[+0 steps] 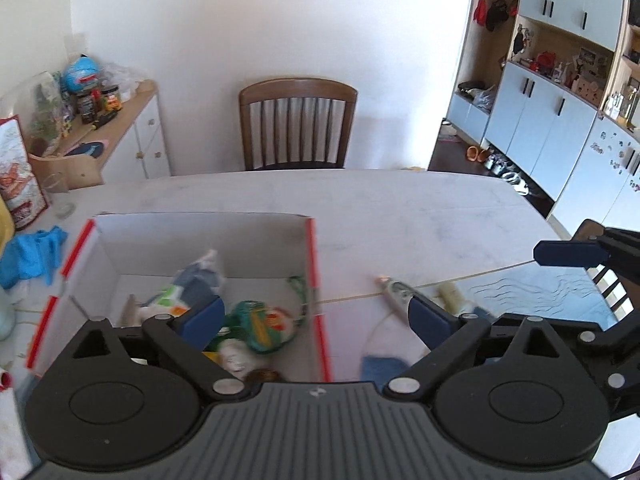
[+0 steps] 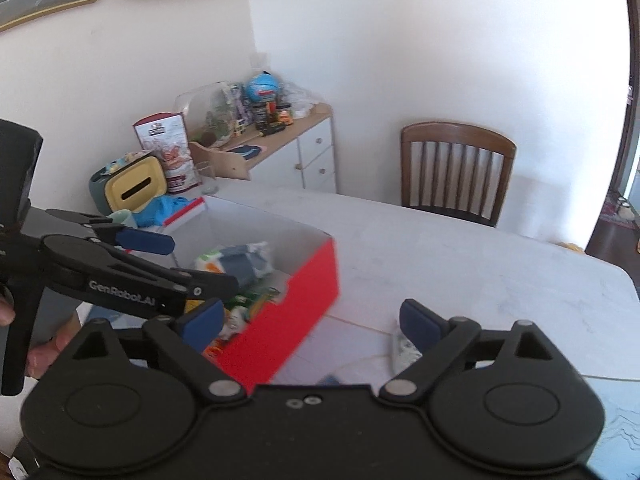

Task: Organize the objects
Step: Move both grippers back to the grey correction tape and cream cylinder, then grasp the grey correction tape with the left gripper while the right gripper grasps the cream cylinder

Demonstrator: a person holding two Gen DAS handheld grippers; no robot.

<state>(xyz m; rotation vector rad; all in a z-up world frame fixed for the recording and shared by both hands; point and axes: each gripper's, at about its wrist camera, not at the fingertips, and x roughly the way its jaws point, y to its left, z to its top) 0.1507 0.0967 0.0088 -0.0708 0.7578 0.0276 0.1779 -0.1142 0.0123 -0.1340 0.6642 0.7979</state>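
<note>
red-sided and white inside, the cardboard box (image 1: 310, 264) sits open on the pale table (image 1: 400, 208) and already holds a jumble of packets: a blue-grey and white pouch (image 1: 200, 280), a green and orange packet (image 1: 264, 326) and other small things too blurred to name. the left gripper (image 1: 316, 320) hangs over the box's right wall with its fingers (image 1: 202, 318) spread wide and nothing between them. the right gripper (image 2: 310, 326) is likewise spread wide and empty, hovering above the red outer side of the box (image 2: 296, 312); its blue fingertip shows at the right edge of the left view.

outside the box, just to its right on the table, lie the things left to sort: a slim white and green tube-like item (image 1: 394, 292), a pale cylindrical piece (image 1: 450, 292) near it, and a blue cloth-like scrap (image 1: 384, 364) close under the left gripper. from the right wrist view, a whitish packet (image 2: 404, 346) shows just behind the right finger, though motion blur hides what it is.

judging from this, the step in hand is between placements, with both tools free to fetch the next loose object. the next move calls for lowering one gripper to the tube-like item, lining the fingers across its narrow width, closing on it, then carrying it over the box wall. a flat, slim thing on a smooth table may slide off when pinched.
</note>
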